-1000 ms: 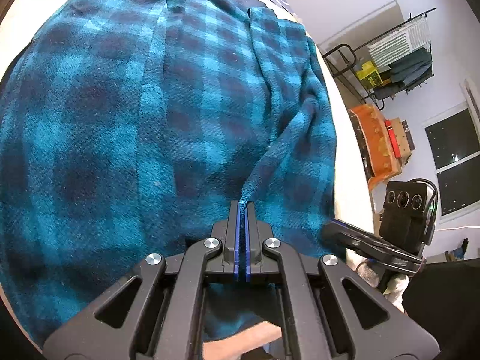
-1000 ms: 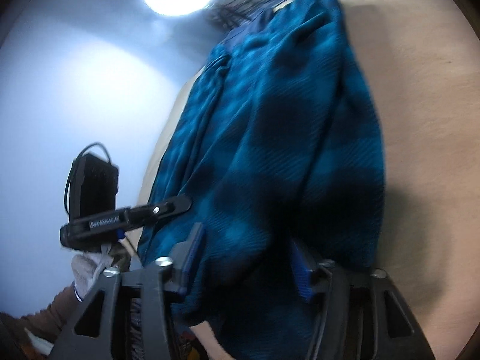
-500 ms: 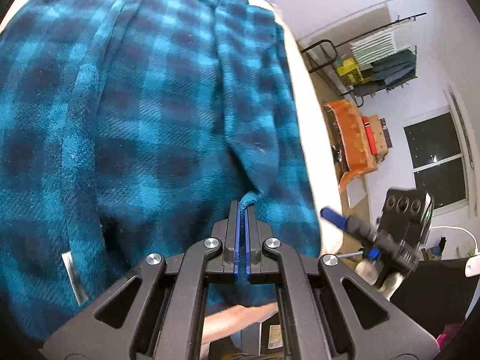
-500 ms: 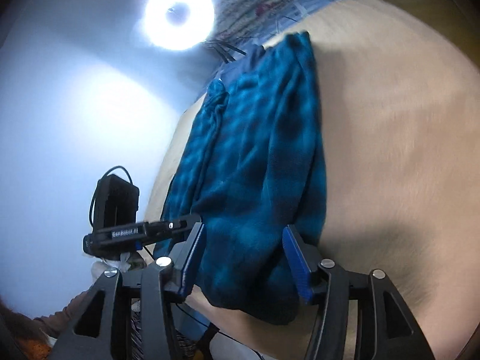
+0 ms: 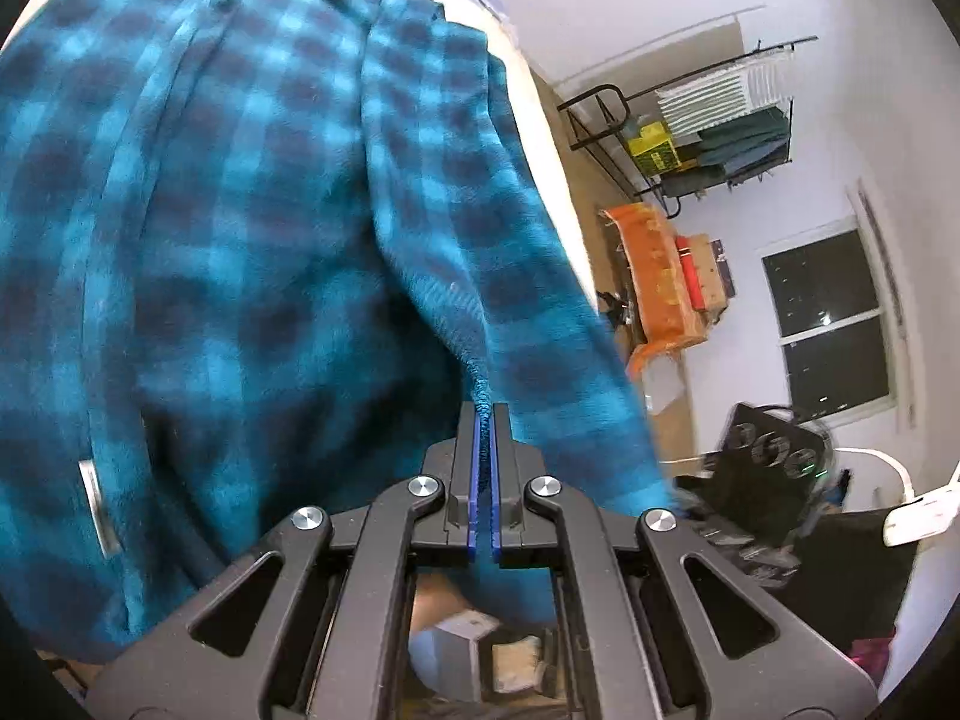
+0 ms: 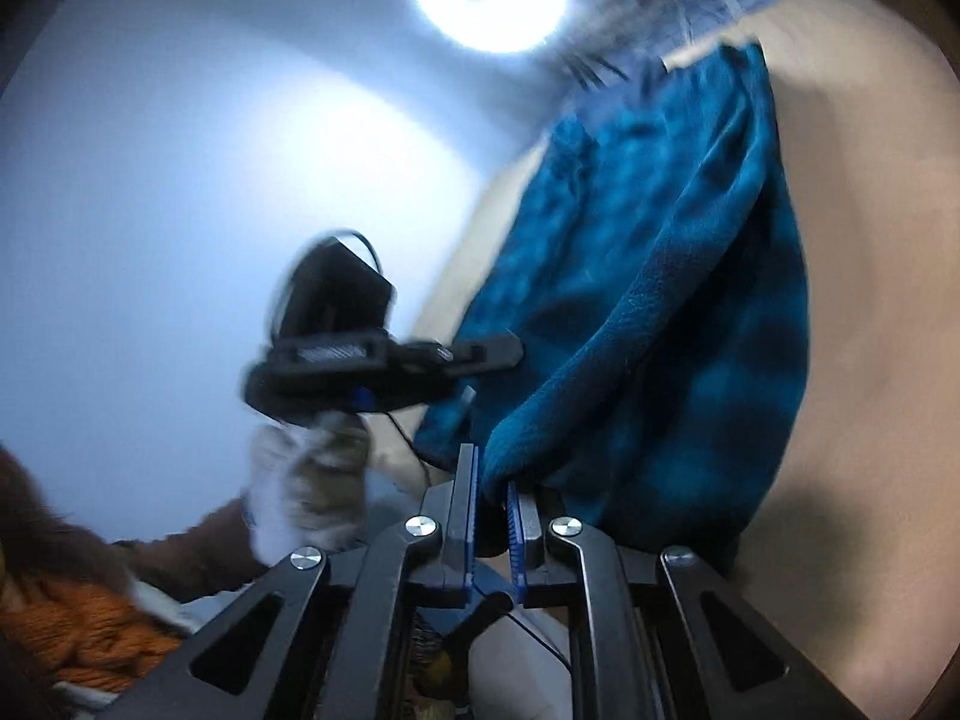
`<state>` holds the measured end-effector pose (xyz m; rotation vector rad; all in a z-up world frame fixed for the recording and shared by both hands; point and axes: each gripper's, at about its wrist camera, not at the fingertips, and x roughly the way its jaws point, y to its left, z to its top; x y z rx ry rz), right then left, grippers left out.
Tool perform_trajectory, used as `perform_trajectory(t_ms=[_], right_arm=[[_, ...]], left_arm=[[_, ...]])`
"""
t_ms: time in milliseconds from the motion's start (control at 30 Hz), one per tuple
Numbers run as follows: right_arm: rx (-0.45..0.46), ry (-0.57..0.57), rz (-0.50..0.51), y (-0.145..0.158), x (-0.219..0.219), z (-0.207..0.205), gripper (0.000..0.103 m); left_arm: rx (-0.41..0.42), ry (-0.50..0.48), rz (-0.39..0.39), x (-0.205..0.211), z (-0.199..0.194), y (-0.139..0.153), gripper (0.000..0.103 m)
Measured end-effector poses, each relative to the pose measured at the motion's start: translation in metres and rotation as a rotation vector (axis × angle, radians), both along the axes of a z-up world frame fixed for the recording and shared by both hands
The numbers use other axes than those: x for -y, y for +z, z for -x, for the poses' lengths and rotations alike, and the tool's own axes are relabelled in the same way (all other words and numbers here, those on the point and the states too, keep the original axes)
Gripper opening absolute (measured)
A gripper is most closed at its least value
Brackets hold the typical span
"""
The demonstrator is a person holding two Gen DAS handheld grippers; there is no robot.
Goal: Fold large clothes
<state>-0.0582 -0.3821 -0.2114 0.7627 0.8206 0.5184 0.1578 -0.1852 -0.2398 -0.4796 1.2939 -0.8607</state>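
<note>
The left gripper (image 5: 483,420) has its blue-padded fingers pinched fully together on a hem of the teal and navy checked fleece garment (image 5: 252,228). The right gripper (image 6: 489,480) has just been closing its fingers, which now pinch a rolled edge of the same garment with a narrow gap left between them. Beyond both, the fleece stretches across the pale beige tabletop (image 6: 870,240), with a black metal rack (image 5: 708,120) by the far wall.
</note>
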Motion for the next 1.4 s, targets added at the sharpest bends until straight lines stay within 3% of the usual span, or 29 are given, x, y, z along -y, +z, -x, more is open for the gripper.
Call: perform_trajectory(t_ms=[67, 200, 267, 333, 400, 467, 500, 633, 733, 900, 1000, 1067, 1167, 1200, 1233, 1267, 1333, 1400], right_arm=[[-0.043, -0.041, 0.033, -0.002, 0.013, 0.001, 0.006], [-0.259, -0.095, 0.196, -0.038, 0.021, -0.001, 0.004], [-0.326, -0.090, 0.282, -0.054, 0.016, 0.000, 0.004], [-0.338, -0.088, 0.312, -0.061, 0.015, 0.004, 0.006], [-0.317, -0.098, 0.324, -0.057, 0.017, 0.008, 0.017], [-0.267, -0.110, 0.332, -0.046, 0.022, 0.013, 0.036], [-0.243, -0.117, 0.329, -0.041, 0.023, 0.013, 0.039], [-0.122, -0.199, 0.298, -0.022, 0.040, 0.009, 0.070], [-0.105, -0.257, 0.257, -0.025, 0.055, -0.019, 0.071], [-0.140, -0.272, 0.254, -0.047, 0.055, -0.072, 0.067], [-0.191, -0.243, 0.369, -0.058, 0.046, -0.088, 0.062], [-0.241, -0.206, 0.461, -0.071, 0.036, -0.096, 0.057], [-0.240, -0.187, 0.504, -0.065, 0.034, -0.099, 0.052], [-0.236, -0.185, 0.503, -0.063, 0.035, -0.098, 0.052], [-0.226, -0.189, 0.494, -0.059, 0.039, -0.095, 0.052], [-0.218, -0.200, 0.480, -0.054, 0.043, -0.091, 0.053], [-0.191, -0.231, 0.411, -0.043, 0.057, -0.078, 0.053], [-0.161, -0.262, 0.373, -0.035, 0.067, -0.070, 0.054]], left_arm=[[-0.002, 0.007, -0.049, 0.006, -0.003, -0.012, 0.000], [0.042, -0.025, -0.207, 0.023, -0.002, -0.041, 0.000], [0.061, -0.055, -0.237, 0.029, 0.002, -0.044, 0.000], [0.093, -0.059, -0.251, 0.029, 0.006, -0.035, 0.000], [0.135, -0.060, -0.267, 0.026, 0.011, -0.022, 0.002], [0.210, -0.042, -0.274, 0.018, 0.020, -0.005, 0.003], [0.242, -0.032, -0.280, 0.015, 0.024, 0.002, 0.003], [0.380, -0.044, -0.273, 0.022, 0.046, 0.024, 0.003], [0.427, -0.136, -0.275, 0.043, 0.065, 0.021, 0.003], [0.413, -0.253, -0.336, 0.066, 0.080, -0.015, 0.003], [0.437, -0.280, -0.378, 0.070, 0.083, -0.035, 0.003], [0.431, -0.274, -0.375, 0.069, 0.082, -0.032, 0.003], [0.450, -0.214, -0.358, 0.062, 0.092, -0.019, 0.004], [0.453, -0.201, -0.345, 0.062, 0.096, -0.015, 0.007], [0.463, -0.190, -0.318, 0.063, 0.103, -0.009, 0.021], [0.481, -0.185, -0.300, 0.065, 0.111, -0.003, 0.045], [0.523, -0.188, -0.278, 0.072, 0.125, 0.004, 0.066], [0.572, -0.230, -0.298, 0.093, 0.137, 0.003, 0.067]])
